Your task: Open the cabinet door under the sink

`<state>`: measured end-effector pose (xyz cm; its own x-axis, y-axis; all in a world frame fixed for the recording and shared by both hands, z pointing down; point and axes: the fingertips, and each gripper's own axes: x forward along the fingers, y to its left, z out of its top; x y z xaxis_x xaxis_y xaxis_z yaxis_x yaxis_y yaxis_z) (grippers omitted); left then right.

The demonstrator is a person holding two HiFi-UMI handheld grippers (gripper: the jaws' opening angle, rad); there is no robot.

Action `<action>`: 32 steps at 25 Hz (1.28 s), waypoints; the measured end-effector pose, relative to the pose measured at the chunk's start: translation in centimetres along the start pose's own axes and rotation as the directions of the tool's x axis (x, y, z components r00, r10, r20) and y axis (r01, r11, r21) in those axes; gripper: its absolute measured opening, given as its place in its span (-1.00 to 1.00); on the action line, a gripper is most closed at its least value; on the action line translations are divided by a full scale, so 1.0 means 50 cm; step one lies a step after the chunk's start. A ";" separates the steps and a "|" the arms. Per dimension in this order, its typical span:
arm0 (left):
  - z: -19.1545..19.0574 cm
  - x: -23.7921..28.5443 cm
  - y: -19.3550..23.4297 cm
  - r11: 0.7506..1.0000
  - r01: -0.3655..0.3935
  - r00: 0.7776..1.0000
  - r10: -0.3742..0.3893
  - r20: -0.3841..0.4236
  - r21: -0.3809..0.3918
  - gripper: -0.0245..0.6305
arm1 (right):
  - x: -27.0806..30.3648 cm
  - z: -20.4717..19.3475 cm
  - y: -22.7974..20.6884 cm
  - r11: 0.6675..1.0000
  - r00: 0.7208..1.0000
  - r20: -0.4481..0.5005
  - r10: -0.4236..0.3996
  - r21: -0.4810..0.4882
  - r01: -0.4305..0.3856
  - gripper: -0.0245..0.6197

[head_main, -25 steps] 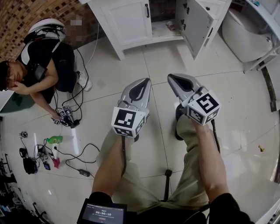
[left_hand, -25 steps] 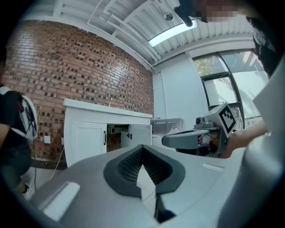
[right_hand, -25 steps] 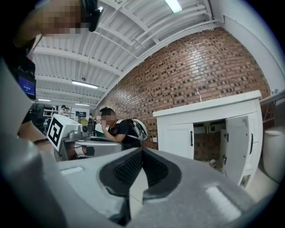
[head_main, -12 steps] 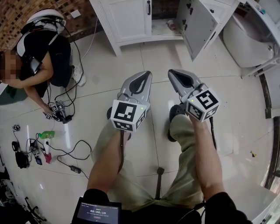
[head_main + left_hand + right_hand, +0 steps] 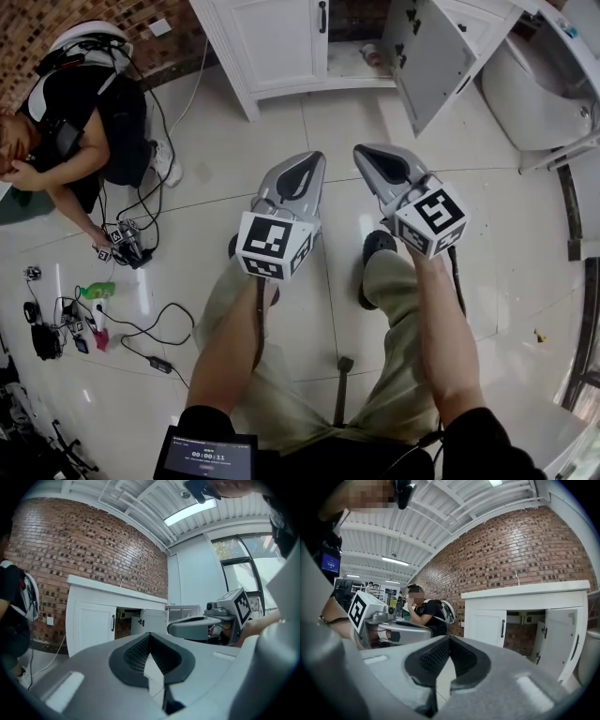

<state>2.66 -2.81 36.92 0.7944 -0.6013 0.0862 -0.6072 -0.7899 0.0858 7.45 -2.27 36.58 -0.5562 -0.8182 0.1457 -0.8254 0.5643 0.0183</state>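
The white sink cabinet (image 5: pixel 281 47) stands at the top of the head view. Its left door is closed, with a black handle (image 5: pixel 322 17). Its right door (image 5: pixel 424 58) stands swung out, and the inside shows between them. My left gripper (image 5: pixel 307 157) and right gripper (image 5: pixel 367 150) hover side by side over the tiled floor, well short of the cabinet, both shut and empty. The left gripper view has its jaws (image 5: pixel 150 634) closed, with the closed door (image 5: pixel 91 625) beyond. In the right gripper view the jaws (image 5: pixel 449 638) meet below the open door (image 5: pixel 560 639).
A person (image 5: pixel 84 103) crouches on the floor at the left beside cables and small devices (image 5: pixel 122 244) and a green bottle (image 5: pixel 98 289). A toilet (image 5: pixel 534 84) sits right of the cabinet. My own legs and a small screen (image 5: pixel 206 455) fill the bottom.
Both grippers have moved a little up the picture toward the cabinet, still shut. The wearer's feet have shifted. The cabinet doors stand as before.
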 end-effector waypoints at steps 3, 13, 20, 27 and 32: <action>0.002 0.004 -0.002 1.000 0.007 1.000 -0.007 0.002 0.002 -0.87 | -0.003 0.003 -0.006 1.000 1.000 0.002 -0.003 -0.002 0.003 -0.95; -0.013 -0.004 -0.006 1.000 0.009 1.000 -0.009 -0.018 0.015 -0.87 | 0.002 -0.013 0.023 0.999 0.999 -0.043 0.020 -0.045 -0.022 -0.95; -0.010 -0.004 -0.013 1.000 0.024 1.000 -0.023 -0.010 0.020 -0.87 | 0.006 -0.015 0.026 0.998 0.999 -0.045 0.025 -0.051 -0.027 -0.95; -0.014 -0.008 -0.013 0.999 0.028 1.000 -0.028 -0.015 0.023 -0.87 | 0.013 -0.021 0.037 0.997 0.998 -0.063 0.032 -0.074 -0.037 -0.95; -0.012 -0.008 -0.015 0.999 0.033 0.999 -0.033 -0.015 0.025 -0.87 | 0.014 -0.022 0.039 0.996 0.997 -0.070 0.033 -0.085 -0.039 -0.95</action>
<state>2.79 -1.89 37.42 0.8135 -0.5733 0.0978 -0.5800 -0.8121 0.0640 5.55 -1.64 37.84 -0.5750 -0.7894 0.2152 -0.7917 0.6032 0.0971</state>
